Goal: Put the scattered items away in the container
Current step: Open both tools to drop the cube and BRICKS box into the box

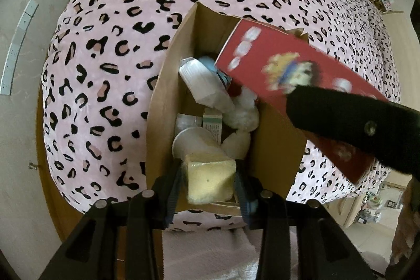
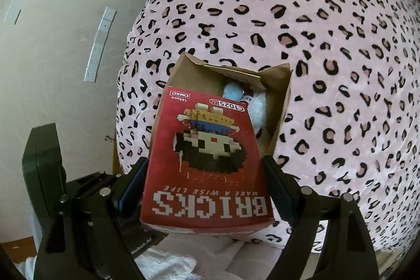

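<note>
Hovering over the cardboard box (image 1: 273,138), the left gripper (image 1: 210,183) has a yellow block (image 1: 208,179) between its jaws, which appear barely parted, so it can drop inside. The right gripper (image 2: 207,175) is clamped across a red BRICKS box (image 2: 207,162), tilted toward the opening ahead. Only the left view shows the white cup (image 1: 189,141) and bottle (image 1: 202,80) below.

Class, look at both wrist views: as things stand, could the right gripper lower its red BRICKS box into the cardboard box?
Probably yes. The right gripper holds the red BRICKS box over the cardboard box, whose top is open. The left gripper with its yellow block crowds only the near end.
</note>
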{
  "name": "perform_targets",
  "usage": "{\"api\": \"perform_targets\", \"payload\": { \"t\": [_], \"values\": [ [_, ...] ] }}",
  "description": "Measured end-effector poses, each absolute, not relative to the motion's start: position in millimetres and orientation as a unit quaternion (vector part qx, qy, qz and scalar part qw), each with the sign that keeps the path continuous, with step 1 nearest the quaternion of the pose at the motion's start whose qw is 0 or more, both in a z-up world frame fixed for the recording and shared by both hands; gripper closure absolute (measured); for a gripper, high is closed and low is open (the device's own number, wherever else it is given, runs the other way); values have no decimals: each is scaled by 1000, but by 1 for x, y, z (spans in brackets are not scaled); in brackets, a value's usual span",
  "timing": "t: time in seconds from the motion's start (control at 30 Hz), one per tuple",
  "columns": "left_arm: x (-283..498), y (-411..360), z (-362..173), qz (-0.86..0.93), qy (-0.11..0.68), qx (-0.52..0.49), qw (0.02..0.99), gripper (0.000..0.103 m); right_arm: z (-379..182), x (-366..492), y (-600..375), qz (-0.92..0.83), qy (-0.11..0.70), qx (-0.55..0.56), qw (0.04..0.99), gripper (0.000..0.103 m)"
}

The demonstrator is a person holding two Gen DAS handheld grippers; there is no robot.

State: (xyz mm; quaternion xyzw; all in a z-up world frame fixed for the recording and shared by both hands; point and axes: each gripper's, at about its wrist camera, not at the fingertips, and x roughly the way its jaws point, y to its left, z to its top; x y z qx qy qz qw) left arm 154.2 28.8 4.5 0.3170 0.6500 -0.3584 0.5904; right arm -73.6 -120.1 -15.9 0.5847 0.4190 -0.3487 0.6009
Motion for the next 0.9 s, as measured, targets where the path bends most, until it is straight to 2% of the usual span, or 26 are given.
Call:
{"api": "perform_targets", "payload": {
  "t": [0.07,0.4,0.47,0.9],
  "values": [
    [154,29,5,-356,651,315,592,48,-16,-75,-122,-346,410,593,600,15],
    [156,29,12,-343,657,311,595,35,5,-112,-114,-401,401,576,588,11],
    [155,30,15,-340,654,314,599,25,8,-119,-110,-415,407,568,583,10],
    [140,23,25,-342,618,352,614,20,-3,-128,-70,-434,458,539,558,10]
  ]
}}
